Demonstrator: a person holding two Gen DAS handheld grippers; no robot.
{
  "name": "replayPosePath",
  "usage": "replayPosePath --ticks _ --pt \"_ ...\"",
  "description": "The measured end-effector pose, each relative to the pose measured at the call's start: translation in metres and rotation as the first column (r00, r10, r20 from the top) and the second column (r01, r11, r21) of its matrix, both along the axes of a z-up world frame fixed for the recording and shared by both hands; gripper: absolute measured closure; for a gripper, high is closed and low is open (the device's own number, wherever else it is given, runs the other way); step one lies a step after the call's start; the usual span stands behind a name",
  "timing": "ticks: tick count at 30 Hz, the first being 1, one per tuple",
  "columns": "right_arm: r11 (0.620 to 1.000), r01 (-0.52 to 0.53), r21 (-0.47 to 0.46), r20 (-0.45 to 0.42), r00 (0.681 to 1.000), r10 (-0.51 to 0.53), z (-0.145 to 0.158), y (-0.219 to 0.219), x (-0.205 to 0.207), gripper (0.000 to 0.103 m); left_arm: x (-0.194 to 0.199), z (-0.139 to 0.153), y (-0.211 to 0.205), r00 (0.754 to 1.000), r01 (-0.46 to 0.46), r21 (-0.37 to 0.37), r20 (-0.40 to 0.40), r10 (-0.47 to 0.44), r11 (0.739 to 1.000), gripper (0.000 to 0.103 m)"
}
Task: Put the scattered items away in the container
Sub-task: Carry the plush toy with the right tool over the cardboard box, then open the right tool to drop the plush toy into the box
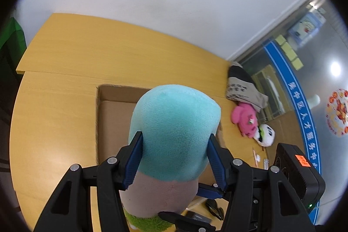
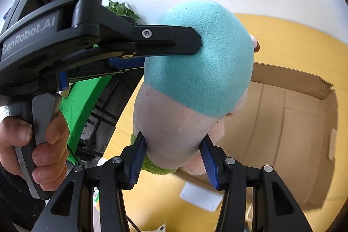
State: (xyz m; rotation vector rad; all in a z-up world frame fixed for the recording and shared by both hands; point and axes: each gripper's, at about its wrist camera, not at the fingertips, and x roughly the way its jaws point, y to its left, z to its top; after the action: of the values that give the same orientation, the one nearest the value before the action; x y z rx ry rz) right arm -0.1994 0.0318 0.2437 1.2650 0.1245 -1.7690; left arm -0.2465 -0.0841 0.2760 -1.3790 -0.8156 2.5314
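A large plush toy (image 1: 174, 132) with a turquoise head, pale pink body and green base is held by both grippers above an open cardboard box (image 1: 113, 110). My left gripper (image 1: 174, 145) is shut on the turquoise head. My right gripper (image 2: 174, 149) is shut on the pink lower body of the plush toy (image 2: 195, 71). The left gripper (image 2: 191, 42) also shows in the right wrist view, pressing on the head from the left. The box (image 2: 293, 123) lies open and looks empty beneath the toy.
On the wooden table (image 1: 65, 53), a pink plush (image 1: 244, 120), a white panda plush (image 1: 265, 134) and a grey bag (image 1: 241, 86) lie at the right. A white flat item (image 2: 202, 195) lies by the box. A green stand (image 2: 87, 97) is past the table's left edge.
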Motion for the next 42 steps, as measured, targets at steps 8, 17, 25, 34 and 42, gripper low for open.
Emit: replayPosePath --ticks 8,17,25,34,42 --pt "0.999 -0.029 0.032 0.103 0.994 0.025 -0.065 -0.042 -0.069 0.050 -0.064 -0.078 -0.041 0.994 -0.026 0.027 0.104 0.023 0.999 0.047" --pt "0.997 -0.035 0.075 0.219 0.976 0.018 -0.144 -0.052 -0.118 0.050 -0.101 -0.162 -0.052 0.975 -0.056 0.063 0.218 0.041 0.996 0.047" --pt "0.999 -0.035 0.029 0.328 0.944 0.024 -0.176 -0.059 -0.131 0.045 -0.111 -0.184 -0.061 0.963 -0.107 0.028 0.250 0.097 0.994 0.037" --pt "0.996 0.078 0.042 0.233 0.969 -0.086 -0.127 -0.020 -0.134 0.017 -0.080 -0.122 -0.059 0.975 -0.135 -0.087 0.165 0.148 0.987 0.030" --pt "0.959 0.242 0.145 -0.068 0.970 -0.234 -0.015 0.027 -0.114 0.008 -0.001 -0.005 -0.019 0.991 -0.131 -0.289 -0.041 0.125 0.948 0.024"
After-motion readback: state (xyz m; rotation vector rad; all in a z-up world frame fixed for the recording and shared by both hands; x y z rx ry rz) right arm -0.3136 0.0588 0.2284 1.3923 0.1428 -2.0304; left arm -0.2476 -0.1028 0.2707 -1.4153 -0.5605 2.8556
